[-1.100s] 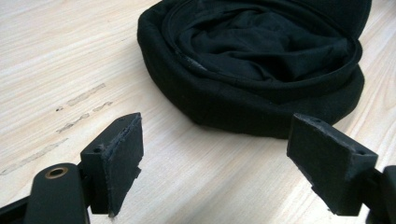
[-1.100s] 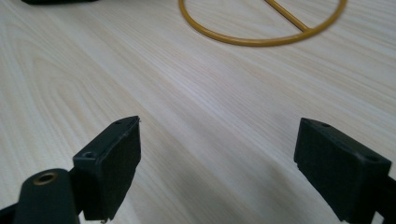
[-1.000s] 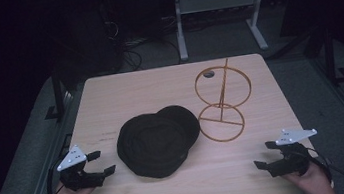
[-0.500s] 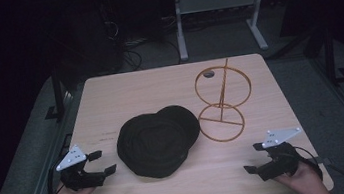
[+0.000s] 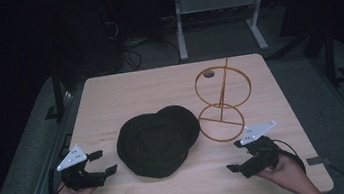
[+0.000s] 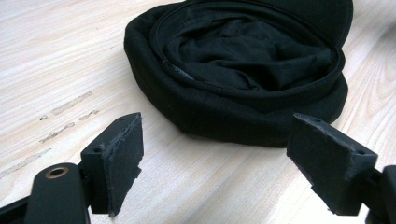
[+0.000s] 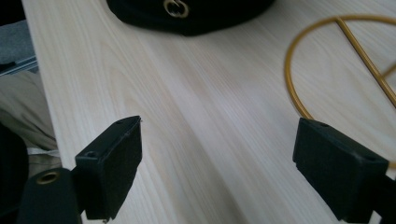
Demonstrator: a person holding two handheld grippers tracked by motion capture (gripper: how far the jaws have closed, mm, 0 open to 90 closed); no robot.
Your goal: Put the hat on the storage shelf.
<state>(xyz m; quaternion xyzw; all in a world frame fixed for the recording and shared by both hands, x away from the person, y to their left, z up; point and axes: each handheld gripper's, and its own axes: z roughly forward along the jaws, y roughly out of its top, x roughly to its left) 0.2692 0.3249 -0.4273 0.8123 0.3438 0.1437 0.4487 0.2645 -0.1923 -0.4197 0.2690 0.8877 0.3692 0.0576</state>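
A black cap (image 5: 158,141) lies upside down in the middle of the wooden table (image 5: 124,95), its hollow inside facing up (image 6: 243,56). A gold wire stand (image 5: 222,101) with two rings and a slanted rod sits to its right. My left gripper (image 5: 104,162) rests open at the table's front left, jaws pointing at the cap from a short way off. Near the front right, my right gripper (image 5: 236,155) is open and empty over bare wood, just in front of the stand's lower ring (image 7: 299,88). A metal eyelet on the cap (image 7: 175,8) shows at the top of the right gripper view.
A small dark round spot (image 5: 209,74) lies on the table inside the stand's far ring. Behind the table stands a white metal frame (image 5: 218,5) with cables on the dark floor. Bare wood stretches along the table's front edge and far left.
My right gripper has slid left and slightly forward along the front edge, closer to the cap. The left gripper has barely moved.
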